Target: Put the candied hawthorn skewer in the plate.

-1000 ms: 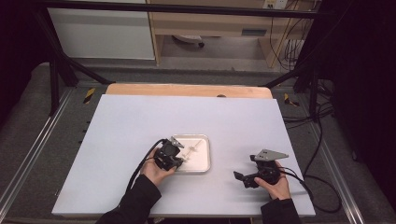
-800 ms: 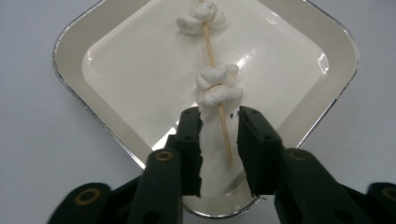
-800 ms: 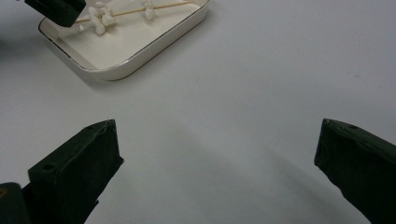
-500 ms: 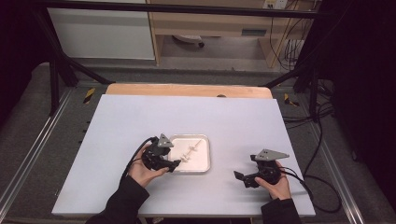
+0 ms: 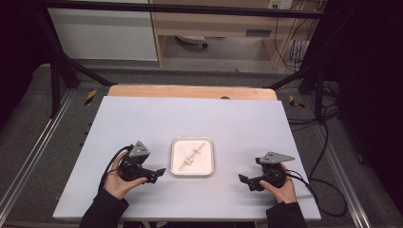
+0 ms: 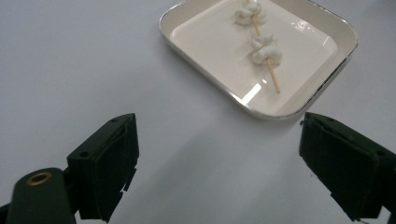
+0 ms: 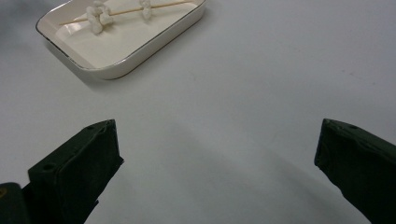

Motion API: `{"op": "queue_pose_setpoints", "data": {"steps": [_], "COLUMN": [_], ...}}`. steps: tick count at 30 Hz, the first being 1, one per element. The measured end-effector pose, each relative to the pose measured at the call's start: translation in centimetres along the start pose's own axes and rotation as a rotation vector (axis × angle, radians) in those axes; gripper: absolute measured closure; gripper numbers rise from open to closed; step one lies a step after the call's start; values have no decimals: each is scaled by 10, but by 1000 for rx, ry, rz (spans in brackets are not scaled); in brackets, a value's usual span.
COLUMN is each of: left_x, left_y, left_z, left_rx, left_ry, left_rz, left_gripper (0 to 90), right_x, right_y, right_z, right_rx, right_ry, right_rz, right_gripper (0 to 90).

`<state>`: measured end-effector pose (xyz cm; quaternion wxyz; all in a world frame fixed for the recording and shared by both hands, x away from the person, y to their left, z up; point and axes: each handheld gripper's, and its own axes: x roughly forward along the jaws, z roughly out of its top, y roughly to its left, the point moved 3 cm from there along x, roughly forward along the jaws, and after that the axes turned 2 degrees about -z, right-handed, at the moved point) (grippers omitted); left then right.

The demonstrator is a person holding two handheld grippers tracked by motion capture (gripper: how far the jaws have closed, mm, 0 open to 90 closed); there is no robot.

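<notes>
White and glossy, the tray [image 5: 192, 156] sits on the pale worktop [image 5: 142, 118] between the two claws in the high view, with a wooden skewer [image 5: 194, 155] lying inside it, two white lumps threaded along it. The left claw [image 5: 159, 172] lies just to the tray's left, apart from it, held low in the left hand [image 5: 121, 180], whose forearm comes in from the bottom edge; its tips point toward the tray. The right claw [image 5: 243, 179] rests further off on the tray's other side, gripped by the right hand [image 5: 280, 185], tips aimed toward the tray.

In the left gripper view, the left claw [image 6: 219, 163] has its jaws spread wide, having just been opening, with nothing but bare worktop [image 6: 70, 60] between them. The tray [image 6: 299, 105] lies ahead of the claw and slightly to its right, near the tips but untouched, the skewer [image 6: 268, 70] resting across its floor.

In the right gripper view, the right claw [image 7: 217, 163] also stands wide apart and empty. The tray [image 7: 154, 46] sits well ahead and to its left, skewer [image 7: 126, 11] lying along the far side.
</notes>
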<state>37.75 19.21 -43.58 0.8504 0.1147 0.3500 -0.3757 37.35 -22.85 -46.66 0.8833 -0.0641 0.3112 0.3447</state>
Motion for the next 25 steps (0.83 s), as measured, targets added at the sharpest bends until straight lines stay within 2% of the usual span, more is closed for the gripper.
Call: {"op": "queue_pose_setpoints", "data": {"steps": [3, 8, 12, 14, 25], "left_x": [-3, -11, -15, -14, -12], "left_y": [7, 16, 20, 21, 23], "left_z": [-12, -33, -43, -48, -52], "left_rx": [0, -46, -47, -39, -39], "left_ry": [-27, -32, -48, -40, -30], "left_rz": [-1, 14, 18, 23, 23], "left_gripper": [95, 92, 79, 79, 80], "right_x": [0, 0, 1, 2, 5], "right_y": [-1, -1, -2, -1, 1], "right_z": [-1, -3, -5, -6, -8], "right_rx": [0, 1, 0, 2, -3], "right_ry": [2, 10, 17, 26, 40], "right_rz": [-2, -6, -8, -7, 6], "right_gripper": [8, 8, 8, 8, 8]}}
